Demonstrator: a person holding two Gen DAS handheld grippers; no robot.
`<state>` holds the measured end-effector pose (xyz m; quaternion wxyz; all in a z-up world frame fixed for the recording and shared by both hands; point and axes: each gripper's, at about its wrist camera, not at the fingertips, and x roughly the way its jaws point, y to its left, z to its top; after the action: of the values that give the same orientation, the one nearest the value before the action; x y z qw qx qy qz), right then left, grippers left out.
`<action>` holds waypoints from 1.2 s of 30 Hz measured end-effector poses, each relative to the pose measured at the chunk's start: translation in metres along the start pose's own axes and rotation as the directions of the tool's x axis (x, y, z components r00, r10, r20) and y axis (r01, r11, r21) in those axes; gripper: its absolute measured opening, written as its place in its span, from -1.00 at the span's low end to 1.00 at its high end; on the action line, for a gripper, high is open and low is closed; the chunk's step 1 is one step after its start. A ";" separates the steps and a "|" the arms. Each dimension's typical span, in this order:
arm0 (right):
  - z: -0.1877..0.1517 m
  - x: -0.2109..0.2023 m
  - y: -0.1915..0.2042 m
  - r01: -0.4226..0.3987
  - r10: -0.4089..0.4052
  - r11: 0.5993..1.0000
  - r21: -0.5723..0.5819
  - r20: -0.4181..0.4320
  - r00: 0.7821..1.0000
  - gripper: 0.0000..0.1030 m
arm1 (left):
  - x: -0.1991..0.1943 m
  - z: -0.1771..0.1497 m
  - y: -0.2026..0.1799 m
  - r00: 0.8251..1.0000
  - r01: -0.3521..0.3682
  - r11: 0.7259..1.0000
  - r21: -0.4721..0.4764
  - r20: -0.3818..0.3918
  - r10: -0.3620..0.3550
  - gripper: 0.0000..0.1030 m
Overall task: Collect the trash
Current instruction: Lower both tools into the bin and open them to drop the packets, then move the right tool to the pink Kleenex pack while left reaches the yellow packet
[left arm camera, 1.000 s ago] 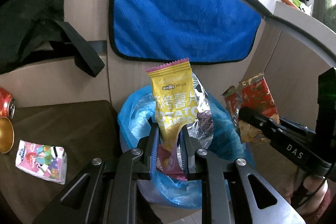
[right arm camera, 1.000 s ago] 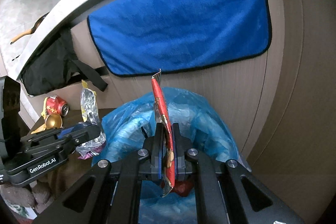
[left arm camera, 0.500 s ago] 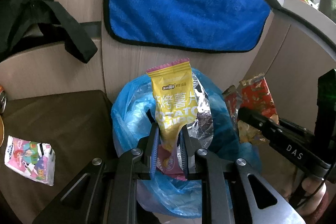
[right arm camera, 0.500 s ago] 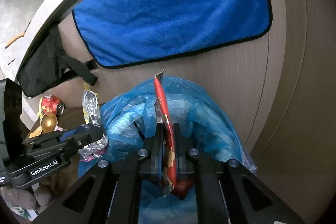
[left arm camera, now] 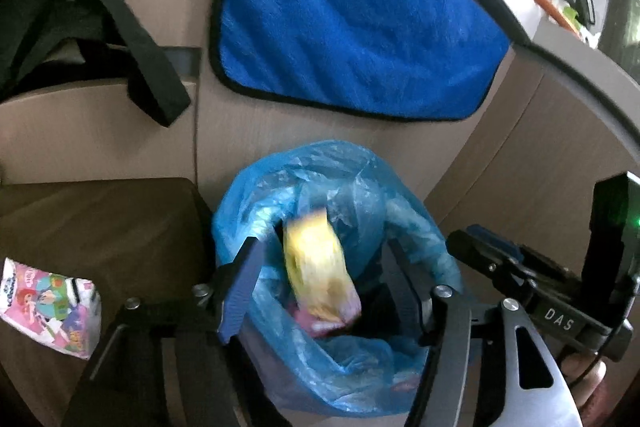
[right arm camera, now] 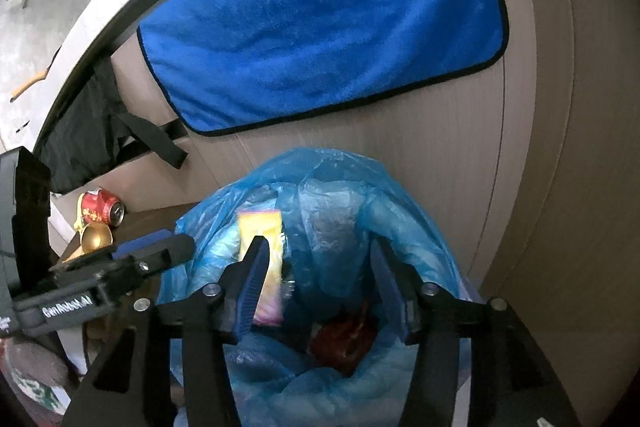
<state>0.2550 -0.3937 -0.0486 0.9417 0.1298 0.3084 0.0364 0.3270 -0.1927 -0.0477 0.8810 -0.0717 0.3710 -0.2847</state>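
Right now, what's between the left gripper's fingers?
Left wrist view: left gripper jaws are opening; a blurred yellow snack wrapper shows between them, untouched, over the blue trash bag.

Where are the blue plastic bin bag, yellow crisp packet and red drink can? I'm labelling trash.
Blue plastic bin bag (right arm camera: 320, 167): right wrist view, back rim.
Yellow crisp packet (left arm camera: 316, 267): left wrist view, blurred middle.
Red drink can (right arm camera: 100, 207): right wrist view, side.

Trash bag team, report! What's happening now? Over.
Left gripper and right gripper opening over bag. Yellow wrapper falling in, red wrapper inside. Nothing in the way.
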 end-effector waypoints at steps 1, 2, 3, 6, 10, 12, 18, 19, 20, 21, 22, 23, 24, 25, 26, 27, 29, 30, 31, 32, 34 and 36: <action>0.000 -0.002 0.001 0.002 -0.002 1.000 -0.002 0.002 1.000 -0.02 | -0.006 0.001 0.004 1.000 -0.002 1.000 -0.008 0.010 0.002 0.22; 0.000 -0.004 0.002 0.003 -0.003 1.000 -0.005 0.005 1.000 -0.02 | -0.013 0.002 0.007 1.000 -0.007 1.000 -0.012 0.020 0.007 0.22; 0.000 -0.006 0.003 0.003 -0.003 1.000 -0.007 0.007 1.000 -0.02 | -0.018 0.001 0.011 1.000 -0.009 1.000 -0.014 0.026 0.009 0.23; 0.001 -0.014 0.008 0.004 -0.004 1.000 -0.012 0.015 1.000 -0.02 | -0.037 0.002 0.022 0.998 -0.029 0.999 -0.016 0.048 0.029 0.31; 0.004 -0.027 0.024 -0.006 0.007 1.000 -0.026 0.031 0.999 -0.01 | -0.073 0.000 0.046 0.991 -0.091 0.996 -0.024 0.095 0.093 0.31; 0.005 -0.033 0.037 -0.015 0.017 0.999 -0.045 0.040 0.999 -0.01 | -0.097 -0.002 0.065 0.984 -0.126 0.991 -0.045 0.124 0.131 0.31; 0.008 -0.043 0.103 0.001 0.014 0.984 -0.180 0.083 0.996 0.15 | -0.159 -0.011 0.123 0.952 -0.223 0.967 -0.123 0.187 0.243 0.31; 0.009 -0.043 0.117 0.013 0.006 0.978 -0.208 0.090 0.996 0.23 | -0.169 -0.013 0.135 0.945 -0.241 0.961 -0.138 0.193 0.265 0.31; 0.009 -0.041 0.131 0.020 0.003 0.973 -0.231 0.096 0.995 0.24 | -0.180 -0.016 0.150 0.937 -0.262 0.953 -0.155 0.197 0.290 0.31; 0.009 -0.040 0.142 0.017 0.007 0.969 -0.247 0.098 0.995 0.25 | -0.190 -0.020 0.165 0.929 -0.281 0.945 -0.170 0.199 0.312 0.31; 0.009 -0.037 0.153 0.008 0.017 0.965 -0.263 0.093 0.996 0.25 | -0.198 -0.024 0.178 0.923 -0.296 0.938 -0.180 0.197 0.329 0.31; 0.009 -0.035 0.161 -0.002 0.026 0.963 -0.270 0.086 0.996 0.25 | -0.204 -0.028 0.189 0.919 -0.309 0.933 -0.186 0.194 0.343 0.31; 0.009 -0.030 0.174 -0.026 0.048 0.959 -0.281 0.071 0.996 0.26 | -0.210 -0.032 0.200 0.915 -0.320 0.927 -0.194 0.192 0.356 0.31; 0.008 -0.026 0.183 -0.048 0.067 0.955 -0.291 0.055 0.996 0.26 | -0.217 -0.038 0.213 0.910 -0.333 0.921 -0.203 0.187 0.371 0.31; 0.006 -0.019 0.195 -0.078 0.092 0.949 -0.307 0.030 0.995 0.26 | -0.224 -0.045 0.229 0.906 -0.348 0.913 -0.213 0.176 0.386 0.31; 0.005 -0.014 0.203 -0.095 0.106 0.943 -0.318 0.015 0.994 0.26 | -0.227 -0.048 0.237 0.903 -0.356 0.909 -0.217 0.169 0.394 0.31; -0.001 0.001 0.226 -0.156 0.152 0.922 -0.353 -0.041 0.988 0.26 | -0.234 -0.058 0.263 0.899 -0.374 0.899 -0.226 0.148 0.412 0.31; -0.004 0.008 0.234 -0.181 0.168 0.912 -0.367 -0.067 0.983 0.26 | -0.237 -0.060 0.275 0.901 -0.375 0.898 -0.231 0.137 0.412 0.31; -0.007 0.015 0.243 -0.202 0.181 0.903 -0.380 -0.090 0.979 0.26 | -0.240 -0.063 0.294 0.903 -0.377 0.894 -0.242 0.119 0.413 0.31; -0.010 0.021 0.251 -0.218 0.188 0.892 -0.395 -0.113 0.976 0.26 | -0.243 -0.065 0.307 0.904 -0.377 0.891 -0.252 0.108 0.413 0.31; -0.018 0.034 0.269 -0.239 0.192 0.874 -0.422 -0.152 0.970 0.26 | -0.246 -0.067 0.329 0.901 -0.385 0.883 -0.268 0.097 0.423 0.31; -0.024 0.041 0.281 -0.257 0.199 0.861 -0.440 -0.175 0.964 0.26 | -0.249 -0.065 0.356 0.899 -0.394 0.874 -0.286 0.078 0.431 0.31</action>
<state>0.2770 -0.1116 -0.0161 0.9136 -0.0630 0.3311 0.2274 0.3012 0.2459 -0.0615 0.9277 -0.1269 0.3497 -0.0325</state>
